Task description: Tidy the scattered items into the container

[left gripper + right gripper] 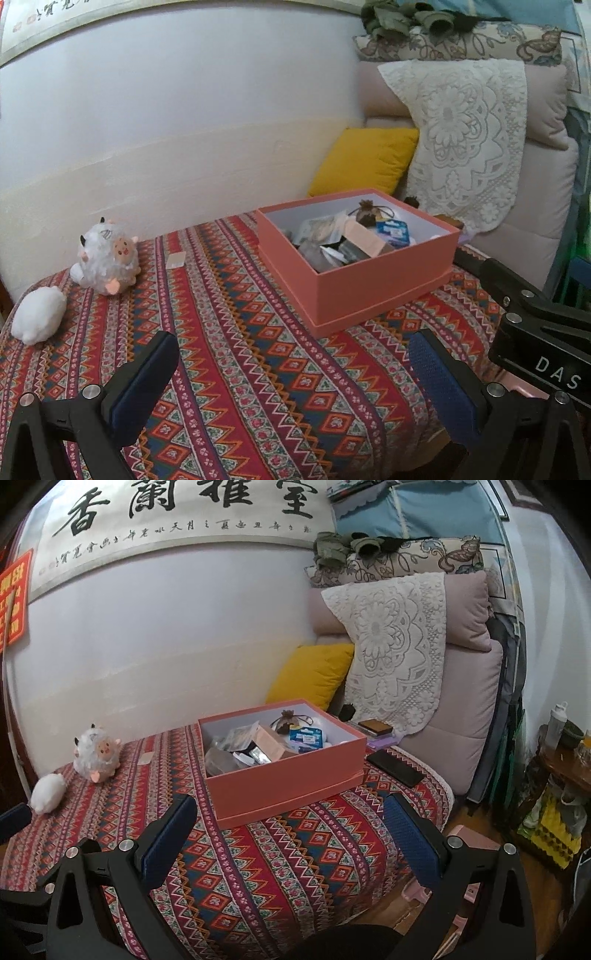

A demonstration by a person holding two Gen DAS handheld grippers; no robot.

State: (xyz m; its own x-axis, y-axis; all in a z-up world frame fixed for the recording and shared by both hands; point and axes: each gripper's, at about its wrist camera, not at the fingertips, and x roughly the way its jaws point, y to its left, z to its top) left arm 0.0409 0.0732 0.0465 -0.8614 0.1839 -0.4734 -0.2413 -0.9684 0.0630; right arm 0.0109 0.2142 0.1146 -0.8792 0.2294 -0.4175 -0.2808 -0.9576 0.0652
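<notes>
- Salmon-pink box [384, 284] = the container; sits on the patterned bedspread [240, 369] toward the headboard end, lid nested under it as a base, already heaped w/ packets, a small tan carton, a blue-white pack.
- Left outside: sheep plush [107, 258] and plain white plush [37, 319], both near the wall at the far left edge of the bed; a small pale card [176, 260] lies flat just right of the sheep.
- Black phone [395, 768] lies just right of the box; can't tell if it counts as clutter.
- Left gripper [295, 387]: jaws spread wide, nothing between, hovering over bare cloth.
- Right gripper [291, 845]: same, spread and empty, box straight ahead.
- Handling, judged: plushes prob. light, soft, squashy; pinch across the body mid-bulk, not ears or feet. Fur may slip, so close firmly.
- Card looks thin and flat on soft fabric; hard to get under, prob. needs an edge-on pinch pressing into the cloth.
- Room: wide open bedspread between grippers and plushes, no obstacles. Wall close behind them, so come in from the front.
- Box is nearly full; drop on top toward the emptier back corner, mind the rim.
</notes>
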